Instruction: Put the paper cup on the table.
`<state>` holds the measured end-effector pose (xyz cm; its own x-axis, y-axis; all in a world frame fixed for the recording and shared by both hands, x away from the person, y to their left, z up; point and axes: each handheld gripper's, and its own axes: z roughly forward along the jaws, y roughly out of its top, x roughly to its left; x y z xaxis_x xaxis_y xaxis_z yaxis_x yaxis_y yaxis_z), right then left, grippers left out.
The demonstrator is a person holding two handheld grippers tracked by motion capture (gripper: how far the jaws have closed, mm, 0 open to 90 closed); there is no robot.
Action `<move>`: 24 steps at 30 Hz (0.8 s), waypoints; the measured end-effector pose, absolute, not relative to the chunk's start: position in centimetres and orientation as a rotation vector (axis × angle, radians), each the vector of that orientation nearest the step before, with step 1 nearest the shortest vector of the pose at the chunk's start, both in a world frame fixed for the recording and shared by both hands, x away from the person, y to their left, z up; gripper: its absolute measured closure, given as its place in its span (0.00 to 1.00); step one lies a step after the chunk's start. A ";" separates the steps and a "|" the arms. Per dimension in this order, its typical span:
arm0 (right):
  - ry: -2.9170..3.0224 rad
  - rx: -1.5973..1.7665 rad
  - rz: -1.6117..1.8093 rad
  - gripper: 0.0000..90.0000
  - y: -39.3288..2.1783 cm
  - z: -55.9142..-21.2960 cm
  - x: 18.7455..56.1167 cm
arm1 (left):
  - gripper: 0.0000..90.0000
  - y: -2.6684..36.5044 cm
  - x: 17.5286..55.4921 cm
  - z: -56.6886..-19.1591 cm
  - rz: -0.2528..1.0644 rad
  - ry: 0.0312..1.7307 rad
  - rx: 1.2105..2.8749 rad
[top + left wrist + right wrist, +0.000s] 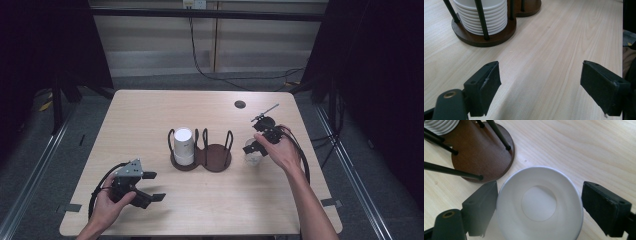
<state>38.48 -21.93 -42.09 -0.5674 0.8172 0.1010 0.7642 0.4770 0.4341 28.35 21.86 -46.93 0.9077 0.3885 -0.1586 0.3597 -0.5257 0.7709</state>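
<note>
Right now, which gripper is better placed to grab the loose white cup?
Right. The right gripper already straddles the loose cup, jaws open either side of it. The left gripper is open over bare table, across the cup holder.

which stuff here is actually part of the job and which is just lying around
Likely in the job:
- single white cup between the right gripper jaws
- two-ring cup holder
- white cup stack in the holder's left ring
- left gripper, open over bare table

Just lying about:
- cables on the floor
- dark round spot on the table's far side
</note>
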 end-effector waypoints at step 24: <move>2.354 1.338 0.977 0.18 -22.8 -39.4 36.0 | 0.18 21.8 28.4 -47.0 0.035 0.541 2.167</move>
